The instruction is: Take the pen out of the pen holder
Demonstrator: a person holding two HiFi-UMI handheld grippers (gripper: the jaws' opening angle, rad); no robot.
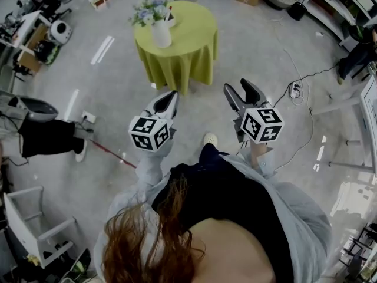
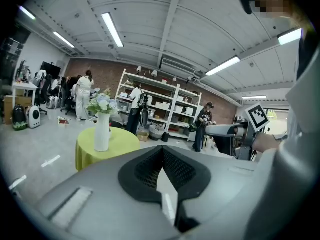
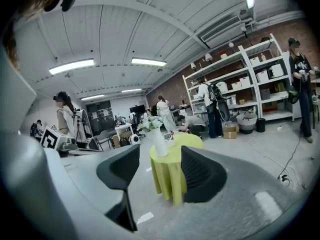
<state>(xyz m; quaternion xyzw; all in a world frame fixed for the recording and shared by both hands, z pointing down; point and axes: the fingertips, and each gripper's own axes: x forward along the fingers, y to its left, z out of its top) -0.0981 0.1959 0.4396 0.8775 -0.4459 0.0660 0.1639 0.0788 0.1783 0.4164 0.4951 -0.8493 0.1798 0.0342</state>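
Grey workshop floor lay below me, with one round tabletop under a green cloth well ahead. On it stood one white vase holding flowers, and just beside it the small pen holder; its pen was too small to make out. I held two claws out nearly level toward it: my right claw spread wide and empty, my left claw pressed together on nothing.

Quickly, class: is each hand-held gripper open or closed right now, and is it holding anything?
Left hand-held gripper: closed, holding nothing.
Right hand-held gripper: open, holding nothing.
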